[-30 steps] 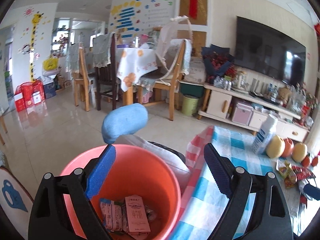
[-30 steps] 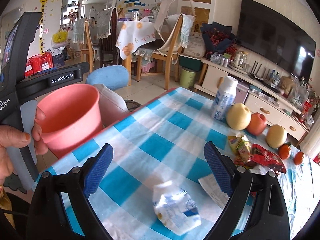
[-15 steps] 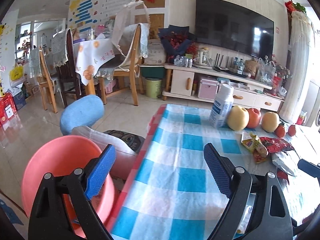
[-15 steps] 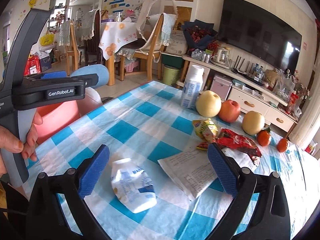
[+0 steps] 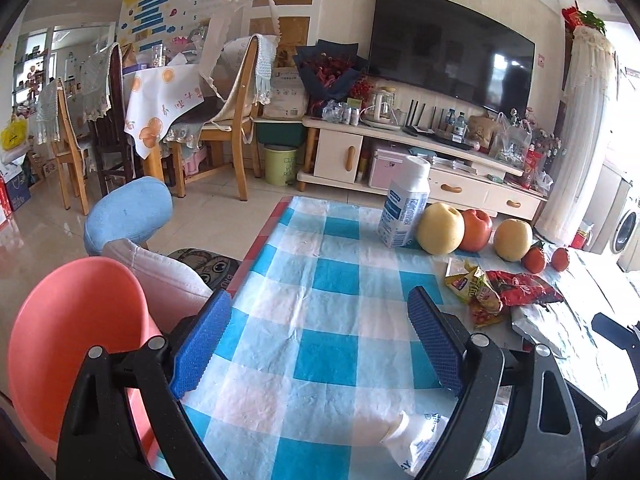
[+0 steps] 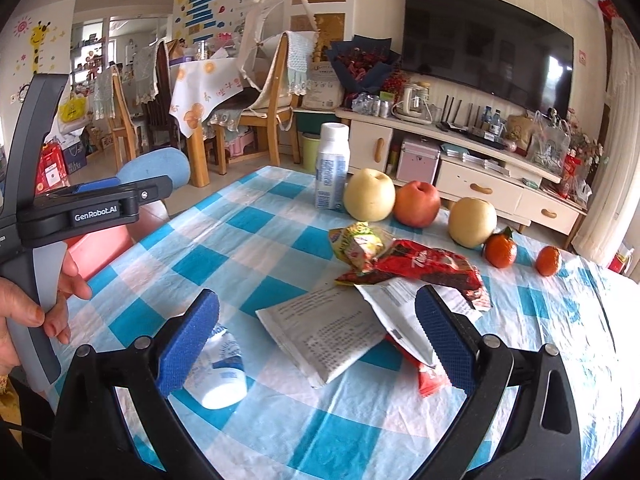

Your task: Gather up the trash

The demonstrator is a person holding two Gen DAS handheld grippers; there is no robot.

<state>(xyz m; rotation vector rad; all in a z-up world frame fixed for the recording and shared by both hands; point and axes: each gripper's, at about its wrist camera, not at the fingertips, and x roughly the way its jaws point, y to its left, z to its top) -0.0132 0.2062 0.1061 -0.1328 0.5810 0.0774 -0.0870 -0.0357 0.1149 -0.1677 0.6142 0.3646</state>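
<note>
My left gripper [image 5: 318, 338] is open and empty over the near left part of the checked tablecloth [image 5: 340, 276]. The salmon-pink bin [image 5: 68, 344] stands just off the table's left edge. My right gripper [image 6: 316, 338] is open and empty above a white paper packet [image 6: 328, 336]. A crushed white and blue carton [image 6: 218, 368] lies by its left finger, and shows low in the left wrist view [image 5: 416, 440]. A yellow-green wrapper [image 6: 360, 242] and a red wrapper [image 6: 428, 266] lie behind the packet. The left gripper's black body [image 6: 96, 210] shows at the left of the right wrist view.
A white bottle [image 6: 332, 168] stands upright at the far side, beside two pale pears [image 6: 370, 196], a red apple [image 6: 416, 204] and two tangerines [image 6: 500, 250]. A blue stool [image 5: 128, 212] and a pink cushion [image 5: 168, 276] sit left of the table. A TV cabinet [image 5: 420, 160] lines the wall.
My left gripper has swung right, from over the bin to over the tablecloth. My right gripper has moved right along the table, from the carton to over the paper packet.
</note>
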